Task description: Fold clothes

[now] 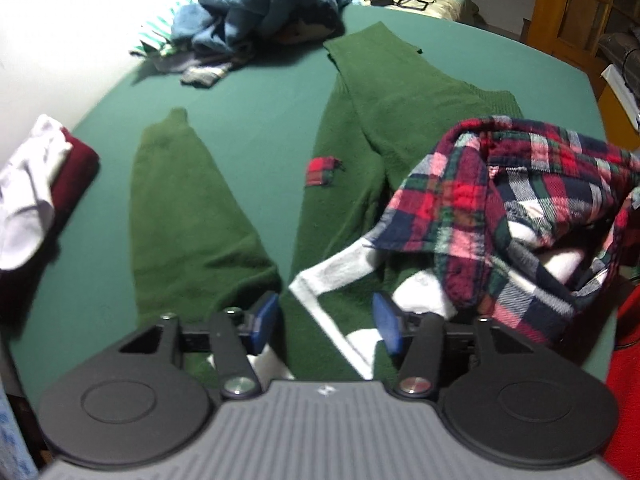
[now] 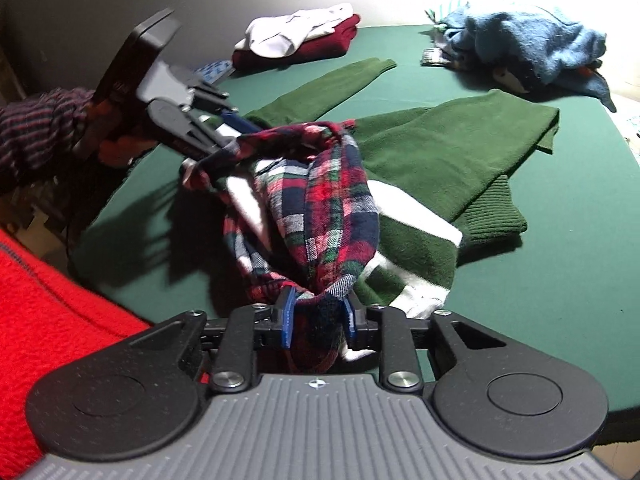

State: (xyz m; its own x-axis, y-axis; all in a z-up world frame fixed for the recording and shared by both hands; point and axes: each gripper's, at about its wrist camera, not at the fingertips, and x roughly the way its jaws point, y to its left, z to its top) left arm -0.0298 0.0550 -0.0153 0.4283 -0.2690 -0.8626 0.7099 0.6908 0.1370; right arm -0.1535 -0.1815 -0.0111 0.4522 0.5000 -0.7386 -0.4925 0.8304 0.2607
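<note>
The right gripper (image 2: 318, 320) is clamped on a bunched fold of the plaid shirt (image 2: 320, 208), lifting it above the green sweater (image 2: 448, 148) spread on the green table (image 2: 560, 260). The left gripper (image 1: 326, 322) has its blue fingers (image 1: 266, 316) spread apart over the sweater's white stripe, nothing between them. Farther off sit a white and maroon folded pile (image 2: 304, 40) and a heap of blue clothes (image 2: 532, 48).

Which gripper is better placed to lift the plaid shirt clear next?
Right: the right gripper is shut on the plaid shirt, while the left gripper is open and holds nothing.
</note>
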